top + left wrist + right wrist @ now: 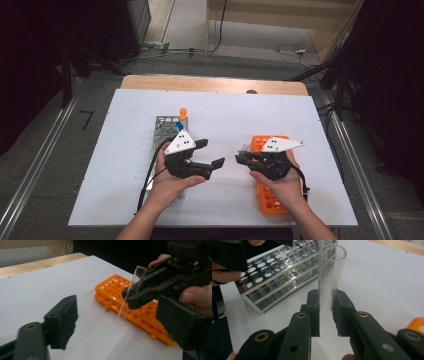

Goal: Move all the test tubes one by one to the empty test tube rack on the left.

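The right tool (325, 312) grips a clear tube (330, 275), held upright above the white surface (125, 150), just left of the orange rack (117, 288). The left tool (207, 152) stands wide with nothing in it, by the near end of the steel rack (274, 272).

A perforated silver metal tube rack (167, 131) stands on the white table (125, 150), two capped tubes, orange and blue (182, 119), at its one o'clock corner.
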